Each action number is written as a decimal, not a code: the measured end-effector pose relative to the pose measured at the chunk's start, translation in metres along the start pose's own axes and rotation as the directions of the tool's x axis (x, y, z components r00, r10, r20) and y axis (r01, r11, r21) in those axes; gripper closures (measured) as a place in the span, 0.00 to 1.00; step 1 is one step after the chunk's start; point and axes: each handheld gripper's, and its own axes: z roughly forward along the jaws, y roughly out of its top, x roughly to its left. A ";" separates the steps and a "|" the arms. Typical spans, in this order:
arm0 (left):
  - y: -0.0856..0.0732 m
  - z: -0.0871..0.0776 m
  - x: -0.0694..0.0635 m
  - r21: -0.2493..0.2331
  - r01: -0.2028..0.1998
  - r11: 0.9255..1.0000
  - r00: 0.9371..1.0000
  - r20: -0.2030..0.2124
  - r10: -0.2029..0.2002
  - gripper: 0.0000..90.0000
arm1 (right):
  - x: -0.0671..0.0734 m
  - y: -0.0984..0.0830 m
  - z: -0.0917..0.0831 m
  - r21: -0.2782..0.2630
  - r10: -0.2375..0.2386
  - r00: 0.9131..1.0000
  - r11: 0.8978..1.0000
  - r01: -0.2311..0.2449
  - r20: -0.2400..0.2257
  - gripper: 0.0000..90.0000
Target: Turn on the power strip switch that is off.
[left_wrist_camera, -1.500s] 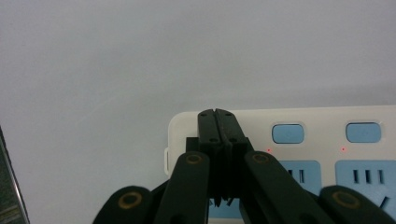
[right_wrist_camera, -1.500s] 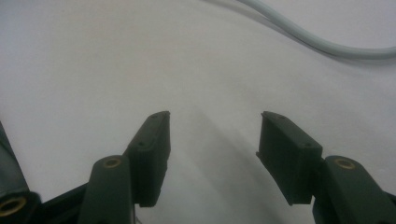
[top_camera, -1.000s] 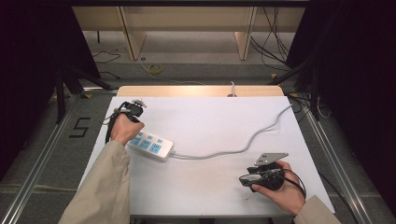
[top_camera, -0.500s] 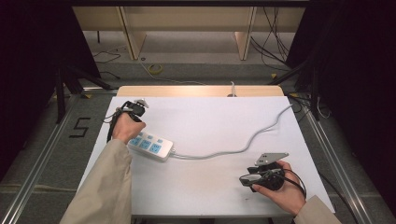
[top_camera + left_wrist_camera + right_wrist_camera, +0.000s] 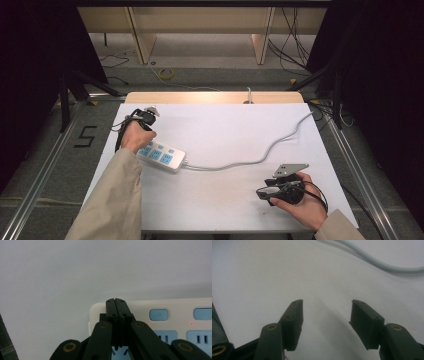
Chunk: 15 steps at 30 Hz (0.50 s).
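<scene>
Lying across the left half of the white tabletop (image 5: 220, 130), a white power strip (image 5: 162, 157) with pale blue sockets and switches sat at a slant, its far end under the person's left hand (image 5: 134, 137). The left gripper (image 5: 146, 116) was held over that end; in the left gripper view its two black jaws were pressed together with nothing between them, their tips (image 5: 116, 305) over the rounded corner of the power strip (image 5: 175, 315). Two blue switch buttons and small red lights showed along the strip's upper row there, with sockets below. The sleeve of that arm was beige.

From the strip's near-right end a grey cable (image 5: 260, 156) ran in a loose wave over the middle of the tabletop, rising toward the far right edge and going off it.

Near the front right corner, the person's right hand (image 5: 298, 207) held the right gripper (image 5: 264, 193) low over the bare surface, pointing toward the left, with its grey three-cornered plate on top. In the right gripper view the jaws stood well apart and empty (image 5: 325, 315), the white tabletop between them, and a stretch of the grey cable (image 5: 384, 265) crossed the upper right, well apart from the jaws.
</scene>
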 end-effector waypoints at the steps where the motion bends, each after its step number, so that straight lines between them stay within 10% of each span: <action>1: 0.000 0.000 0.000 0.002 -0.001 1.000 1.000 0.000 0.001 1.00 | 0.000 0.000 0.000 0.000 0.000 1.000 1.000 0.000 0.000 0.49; 15: 0.001 0.003 -0.001 0.010 -0.006 1.000 1.000 0.001 0.006 1.00 | 0.000 0.000 0.000 -0.002 0.000 1.000 1.000 0.000 0.001 0.49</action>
